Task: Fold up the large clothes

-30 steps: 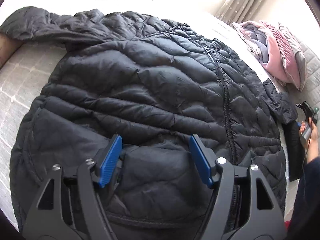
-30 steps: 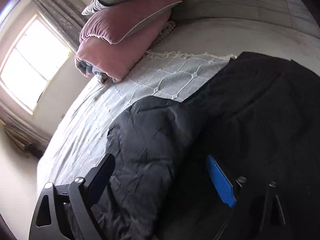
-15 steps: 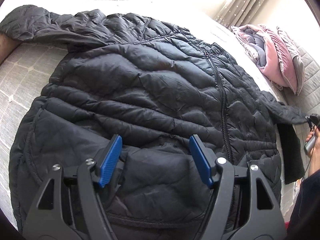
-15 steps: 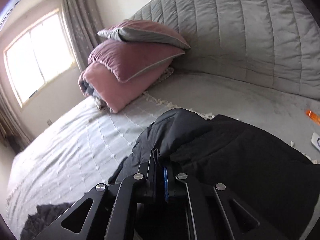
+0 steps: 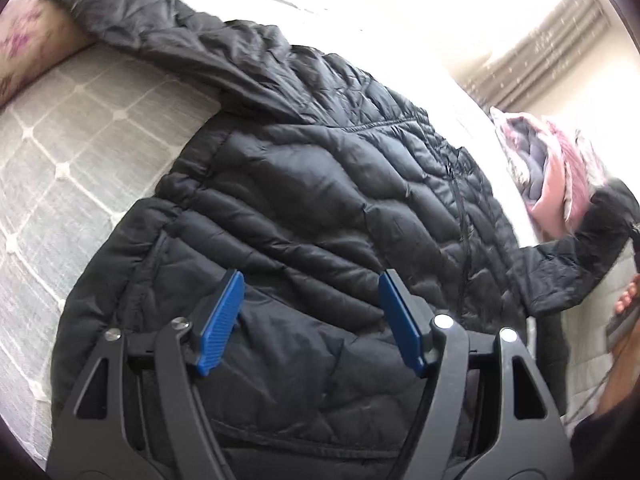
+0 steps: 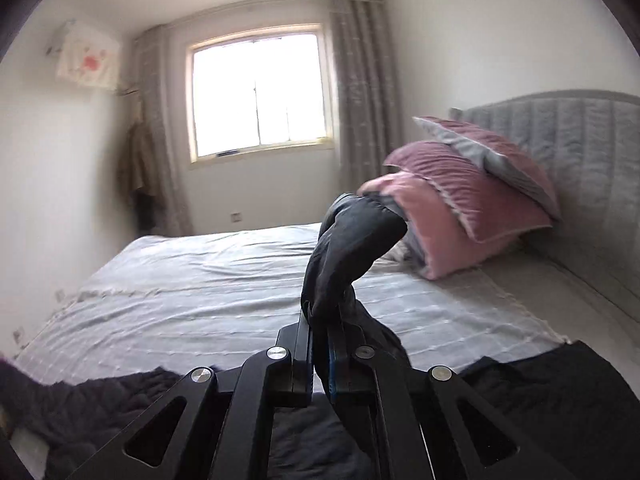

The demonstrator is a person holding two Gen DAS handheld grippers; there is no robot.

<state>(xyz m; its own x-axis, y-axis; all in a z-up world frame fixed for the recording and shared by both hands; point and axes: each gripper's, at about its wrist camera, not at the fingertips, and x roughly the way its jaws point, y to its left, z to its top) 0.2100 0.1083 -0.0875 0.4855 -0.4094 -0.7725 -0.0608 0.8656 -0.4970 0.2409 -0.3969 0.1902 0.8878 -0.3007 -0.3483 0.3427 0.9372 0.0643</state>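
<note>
Left wrist: black puffer jacket [image 5: 320,208] flat on grey bedspread [image 5: 72,168], zipped, unfolded; left gripper [image 5: 312,316] fingers apart above near hem.
Right wrist: right gripper [image 6: 320,364] clamped on sleeve cuff [image 6: 352,248], lifted; 0 folds done.

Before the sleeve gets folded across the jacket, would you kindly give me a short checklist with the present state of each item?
1. Right tool shut on the sleeve: ok, fabric is clamped between its fingers and the cuff end sticks up above them.
2. Sleeve lifted off the bed: ok, it hangs in the air in both views.
3. Left tool free: ok, open over the lower jacket, gripping nothing.
4. Jacket body lying flat, zipper closed: ok.
5. Other sleeve laid out: ok, it stretches to the far corner.
6. Landing area on the jacket free of objects: ok.
</note>
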